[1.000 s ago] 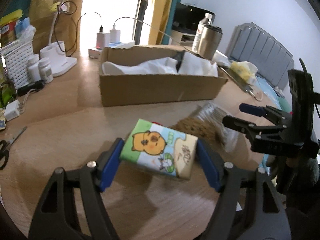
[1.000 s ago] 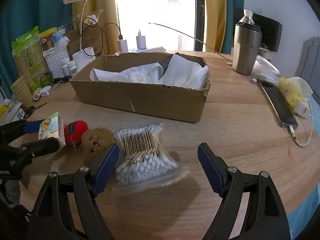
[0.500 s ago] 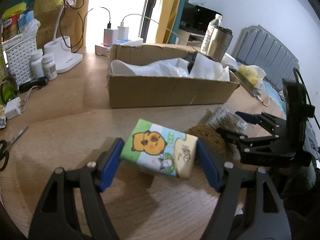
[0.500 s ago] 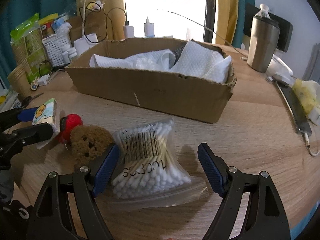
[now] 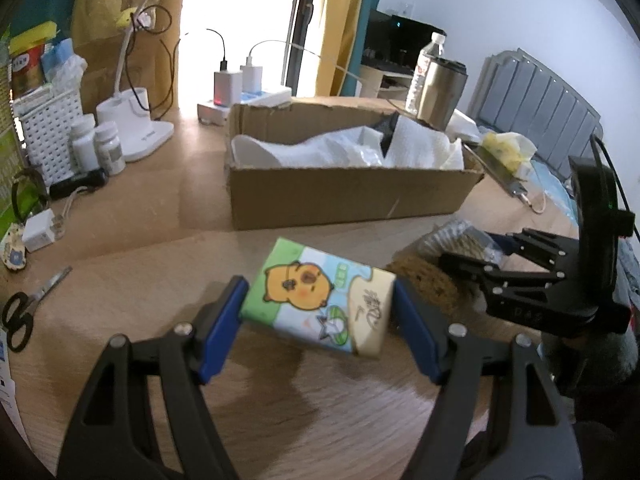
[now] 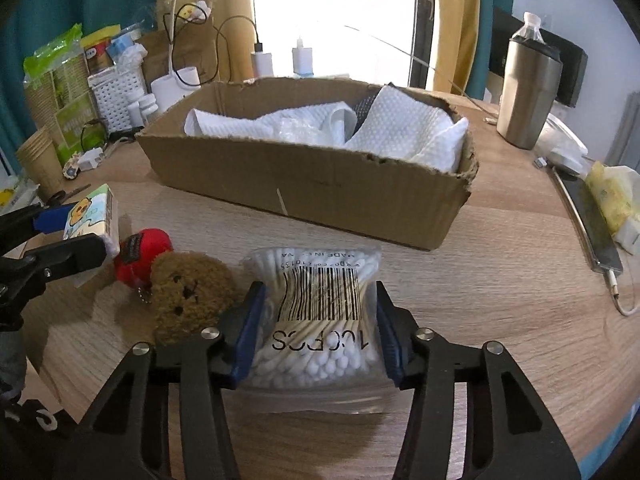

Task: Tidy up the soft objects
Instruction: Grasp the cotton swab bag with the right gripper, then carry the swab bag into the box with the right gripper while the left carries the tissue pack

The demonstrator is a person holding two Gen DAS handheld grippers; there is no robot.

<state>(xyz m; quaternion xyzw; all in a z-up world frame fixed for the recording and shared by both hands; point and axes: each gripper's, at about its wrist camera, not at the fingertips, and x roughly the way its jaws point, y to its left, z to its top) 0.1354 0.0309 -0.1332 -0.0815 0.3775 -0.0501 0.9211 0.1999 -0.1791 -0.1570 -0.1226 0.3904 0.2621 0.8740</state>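
A tissue pack [image 5: 316, 300] printed with an orange cartoon animal hangs tilted above the wooden table, and my left gripper [image 5: 320, 292] is shut on its two ends. In the right wrist view the same pack [image 6: 94, 216] shows at the far left. My right gripper [image 6: 319, 290] straddles a clear bag of cotton swabs [image 6: 316, 308] lying on the table. Its jaws are closing and the blue pads press the bag's sides. A brown teddy-bear keychain [image 6: 188, 288] and a red plush [image 6: 140, 248] lie just left of the bag. The cardboard box [image 6: 304, 184] behind holds white towels.
A steel tumbler [image 6: 528, 92] and a phone on a cable [image 6: 592, 220] sit to the right. Scissors [image 5: 24, 312], a white basket [image 5: 44, 140], pill bottles [image 5: 96, 148] and a lamp base [image 5: 136, 128] crowd the left. Bare table [image 6: 500, 280] lies right of the bag.
The right gripper's jaws have drawn in from wide apart onto the bag of cotton swabs, after moving closer over it. The left gripper keeps the tissue pack in about the same place.
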